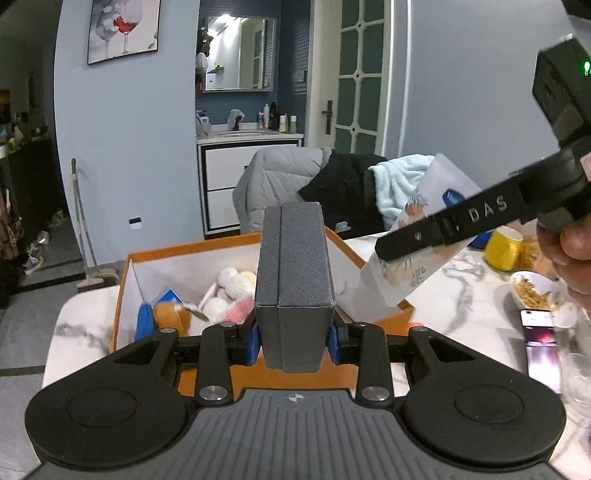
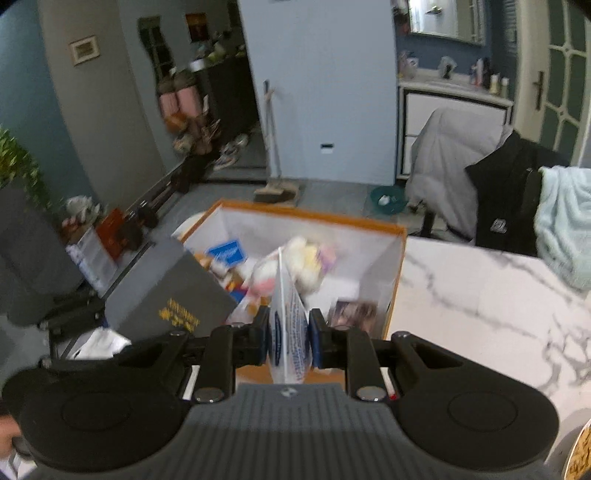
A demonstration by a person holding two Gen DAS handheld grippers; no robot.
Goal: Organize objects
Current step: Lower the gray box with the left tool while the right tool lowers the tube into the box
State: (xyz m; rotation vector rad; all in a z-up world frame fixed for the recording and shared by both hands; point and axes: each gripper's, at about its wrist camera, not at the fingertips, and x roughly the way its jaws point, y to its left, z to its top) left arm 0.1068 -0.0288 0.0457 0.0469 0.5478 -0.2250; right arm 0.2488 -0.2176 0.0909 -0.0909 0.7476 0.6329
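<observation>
Tongs loaded: my left tongs (image 1: 294,341) clamp a grey box (image 1: 294,280), my right tongs (image 2: 289,341) pinch a white pouch (image 2: 288,325), both above the orange bin (image 1: 236,243); next, I judge, lowering each inside.

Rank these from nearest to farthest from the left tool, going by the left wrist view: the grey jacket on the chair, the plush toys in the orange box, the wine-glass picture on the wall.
1. plush toys: just beyond the left tool, slightly left, inside the orange box.
2. grey jacket: past the table's far edge, draped on a chair.
3. wine-glass picture: upper left, on the far wall.
</observation>
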